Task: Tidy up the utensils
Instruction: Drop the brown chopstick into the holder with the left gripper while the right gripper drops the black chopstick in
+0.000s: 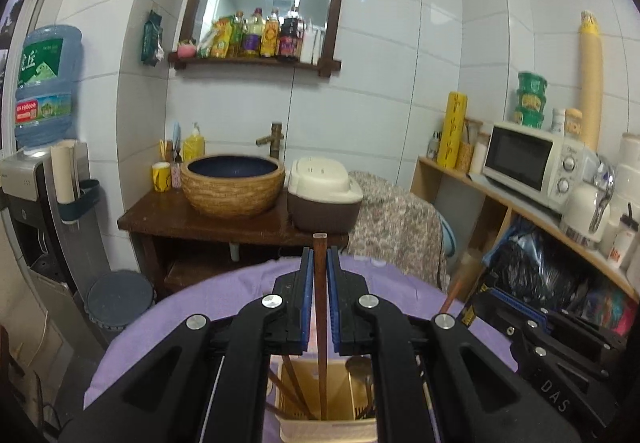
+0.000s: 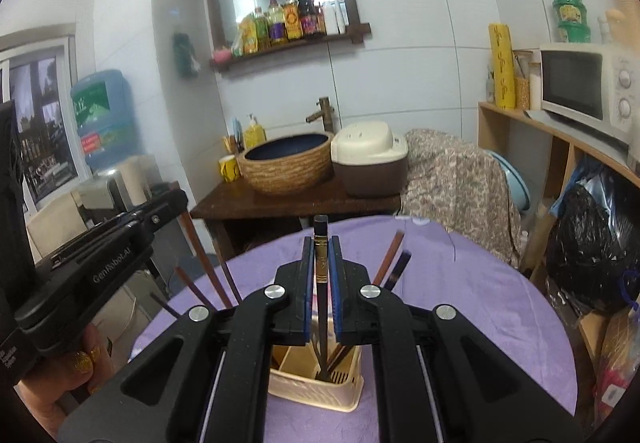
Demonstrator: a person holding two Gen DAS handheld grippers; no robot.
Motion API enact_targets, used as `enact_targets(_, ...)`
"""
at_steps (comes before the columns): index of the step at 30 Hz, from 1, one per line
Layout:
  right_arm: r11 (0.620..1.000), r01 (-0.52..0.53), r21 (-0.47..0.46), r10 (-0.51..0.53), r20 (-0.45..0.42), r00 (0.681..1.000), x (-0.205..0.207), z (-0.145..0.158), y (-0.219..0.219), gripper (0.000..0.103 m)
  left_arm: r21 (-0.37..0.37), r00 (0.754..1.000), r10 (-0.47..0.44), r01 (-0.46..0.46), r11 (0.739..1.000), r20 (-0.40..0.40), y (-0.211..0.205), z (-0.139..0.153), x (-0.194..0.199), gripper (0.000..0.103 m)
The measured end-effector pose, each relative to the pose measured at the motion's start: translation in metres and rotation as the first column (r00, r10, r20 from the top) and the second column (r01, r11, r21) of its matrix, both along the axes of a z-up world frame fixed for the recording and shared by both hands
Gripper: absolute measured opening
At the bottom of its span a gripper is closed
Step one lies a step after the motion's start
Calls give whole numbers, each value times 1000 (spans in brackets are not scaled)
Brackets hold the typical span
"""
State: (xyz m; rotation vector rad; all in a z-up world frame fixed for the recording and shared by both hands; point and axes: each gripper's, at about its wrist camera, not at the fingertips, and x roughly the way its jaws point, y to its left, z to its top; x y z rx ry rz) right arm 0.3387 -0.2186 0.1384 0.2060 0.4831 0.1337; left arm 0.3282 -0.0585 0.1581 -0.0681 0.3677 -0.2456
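We see a round table (image 2: pixel 460 323) draped in a purple cloth (image 2: pixel 492 295); a beige slotted utensil holder (image 2: pixel 316 391) stands directly on it at the near edge, chopsticks (image 2: pixel 390 263) upright inside.

A: Left gripper (image 1: pixel 320 263), matte black plastic, blue pads lining both fingers (image 1: pixel 307 275), four round silver screws across the linkage.

B: Right gripper (image 2: pixel 321 263), same build: black arms, triangular cut-outs, blue pads. White "GenRobot.AI" lettering shows on the other unit's side.

A: And the hand (image 2: pixel 68 375): bare skin, glittery gold nail polish.
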Motion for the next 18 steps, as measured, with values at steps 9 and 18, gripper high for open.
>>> enact_targets(9,1000,4,11,-4,-42,999,5,-36,1,8,6,997,-9,9,1000,-76,4,-34,6,8)
enact_targets(18,1000,22,-21,-22,13,1000,-20,-37,1,42,-18,999,-40,39,999,-19,13,-26,-34,54)
